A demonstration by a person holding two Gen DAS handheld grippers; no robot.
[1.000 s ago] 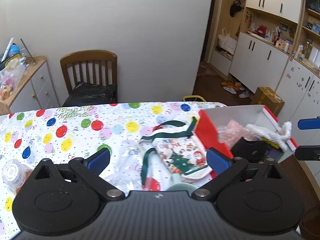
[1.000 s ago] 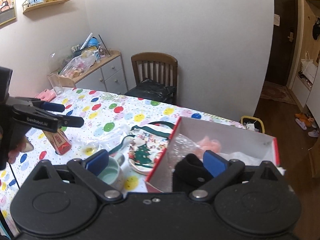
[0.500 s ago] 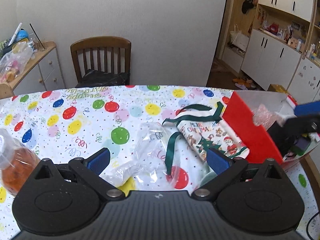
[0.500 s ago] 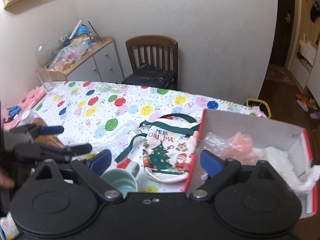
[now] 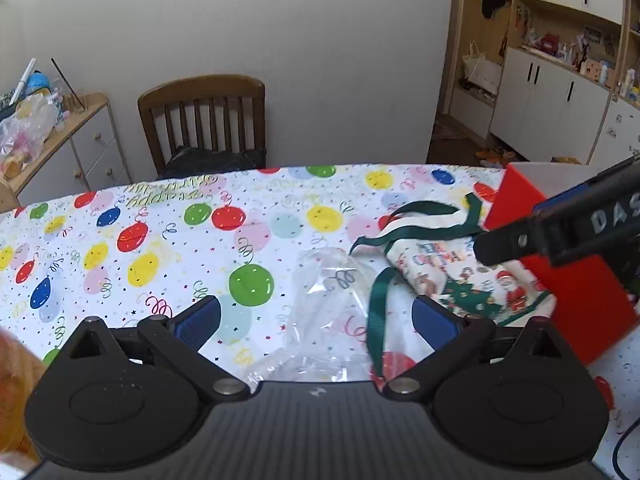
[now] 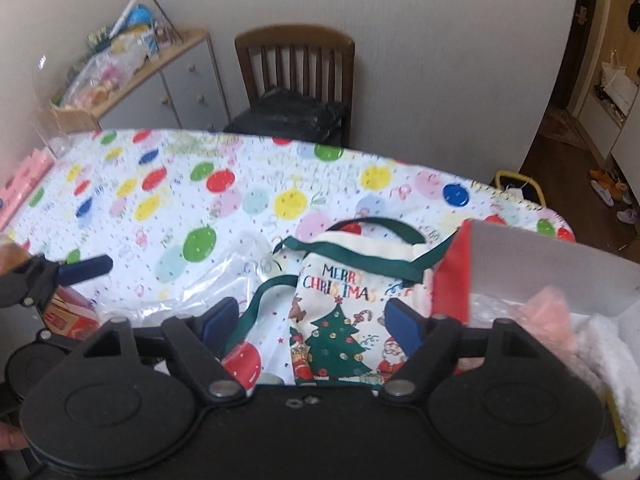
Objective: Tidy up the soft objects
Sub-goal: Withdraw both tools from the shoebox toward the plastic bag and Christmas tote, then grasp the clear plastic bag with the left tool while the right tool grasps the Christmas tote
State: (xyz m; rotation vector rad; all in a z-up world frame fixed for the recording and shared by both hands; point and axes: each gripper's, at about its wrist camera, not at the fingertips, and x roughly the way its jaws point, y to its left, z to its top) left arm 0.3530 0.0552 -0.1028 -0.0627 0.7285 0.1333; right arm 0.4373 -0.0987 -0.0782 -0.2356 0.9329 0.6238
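On the balloon-print tablecloth [image 6: 248, 200], a cream fabric Christmas tote with green ribbon handles [image 6: 340, 320] is seen lying flat at about one o'clock from the right gripper [image 6: 310, 322], just beside the red cardboard box with a grey inside [image 6: 552, 264], which sits at three o'clock. Soft pink and white items are already seen inside that box. A crumpled clear plastic bag [image 5: 328, 320] is spread at twelve o'clock from the left gripper [image 5: 316, 318], touching the tote's loose ribbon.

The right gripper is held spread, though its jaws have just been closing; the tote's printed panel is framed between them, with no pad yet seen pressing on cloth. The left gripper is also held wide apart, with nothing pinched and the plastic bag below its gap.

Several slips are judged possible. If the right jaws are closed too high, only a ribbon handle may be caught and the tote left dangling and swinging against the box wall. The ribbon running under the plastic could drag that bag along. A pale green cup [image 6: 274, 379], partly hidden below the right gripper, could be knocked if the descent is continued blindly. With both grippers converging near the tote, a collision between them is also a risk.
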